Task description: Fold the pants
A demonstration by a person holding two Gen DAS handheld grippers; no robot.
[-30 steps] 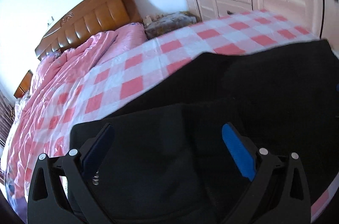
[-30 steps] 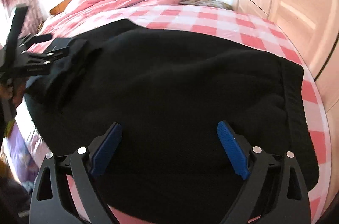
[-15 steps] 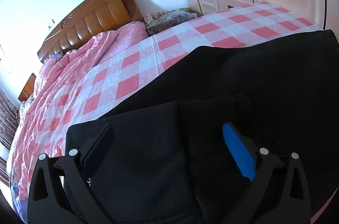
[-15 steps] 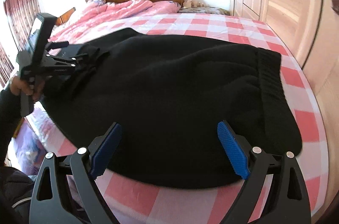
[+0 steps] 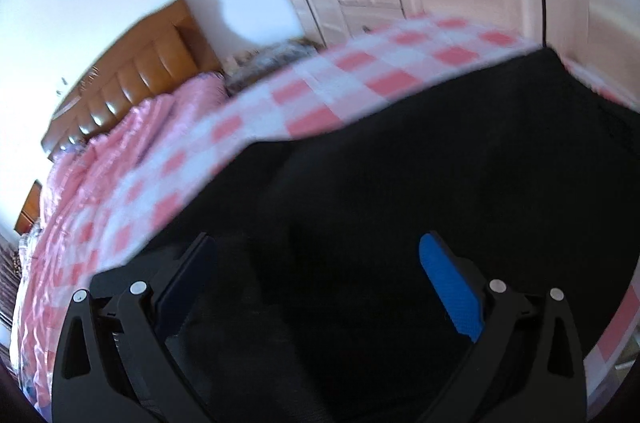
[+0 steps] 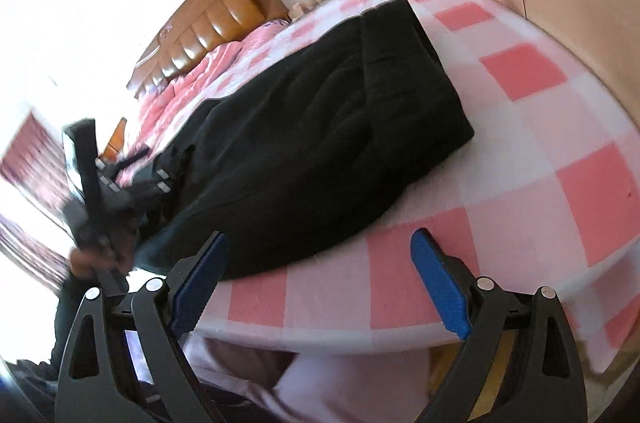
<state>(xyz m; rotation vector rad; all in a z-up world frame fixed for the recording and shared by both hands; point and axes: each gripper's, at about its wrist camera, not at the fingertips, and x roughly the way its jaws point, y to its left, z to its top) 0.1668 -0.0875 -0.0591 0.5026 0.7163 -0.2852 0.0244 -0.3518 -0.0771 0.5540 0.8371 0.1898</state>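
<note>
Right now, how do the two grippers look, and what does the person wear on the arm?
Both the left gripper and the right gripper have black angular plastic frames with silver rivets. Each has two flat blue textured pads. No cables show. The person's sleeve looks dark, but it is blurred.

Bare checked sheet (image 6: 520,191) beside pants (image 6: 320,143)
</note>
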